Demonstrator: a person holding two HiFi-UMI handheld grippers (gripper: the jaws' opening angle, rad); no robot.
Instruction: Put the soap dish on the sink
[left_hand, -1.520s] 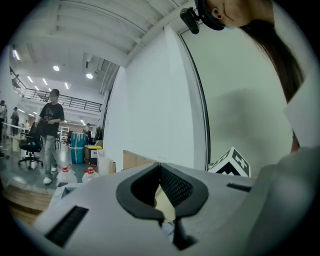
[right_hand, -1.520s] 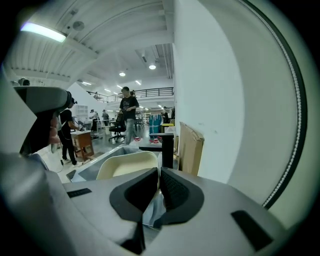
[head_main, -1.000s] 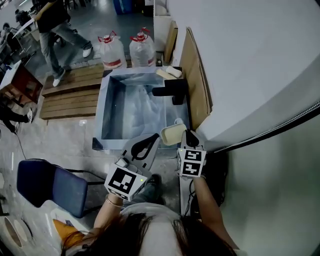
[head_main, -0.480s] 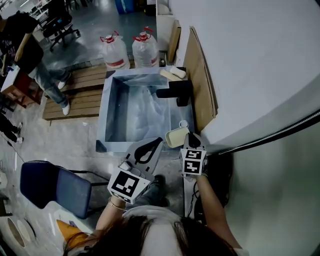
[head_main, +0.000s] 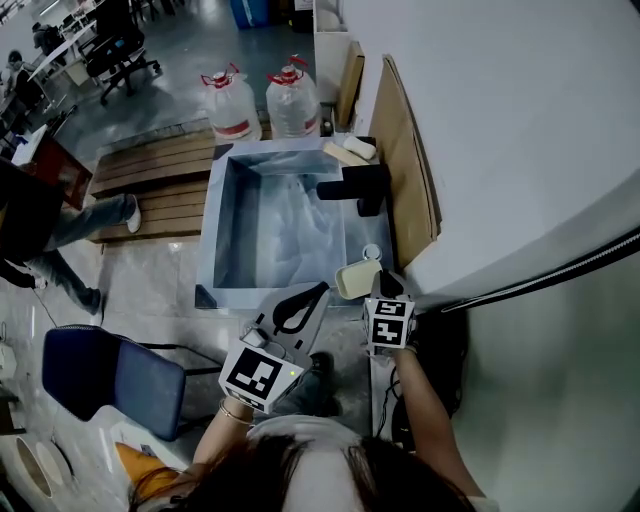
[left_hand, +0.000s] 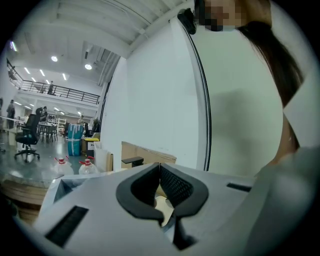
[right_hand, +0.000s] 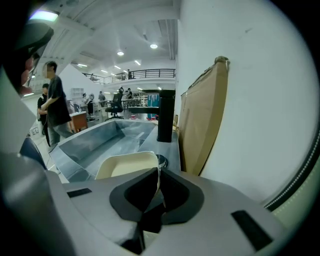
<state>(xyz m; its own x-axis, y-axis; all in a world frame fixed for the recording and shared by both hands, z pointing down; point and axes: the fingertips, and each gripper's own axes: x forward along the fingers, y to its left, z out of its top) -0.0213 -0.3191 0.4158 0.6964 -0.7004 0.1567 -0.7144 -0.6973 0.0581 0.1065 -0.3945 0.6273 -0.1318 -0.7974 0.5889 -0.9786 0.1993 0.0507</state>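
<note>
- Only the right gripper view shows the right gripper (right_hand: 157, 181) pinched on the thin rim of the soap dish (right_hand: 125, 165), a smooth cream tray with rounded corners.
- The left gripper view shows the left gripper (left_hand: 160, 169) with its ribbed black pads pressed together, nothing between them.
- The head view places the dish over the near right corner of the grey, straight-walled sink (head_main: 225, 215), short of the blocky black faucet (head_main: 350, 186).

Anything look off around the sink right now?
Nothing spilled or broken. Two oddities: what looks like crumpled plastic film lies in the sink basin, and a cardboard sheet leans against the wall beside the faucet. The right gripper pinches the soap dish by one edge.
</note>
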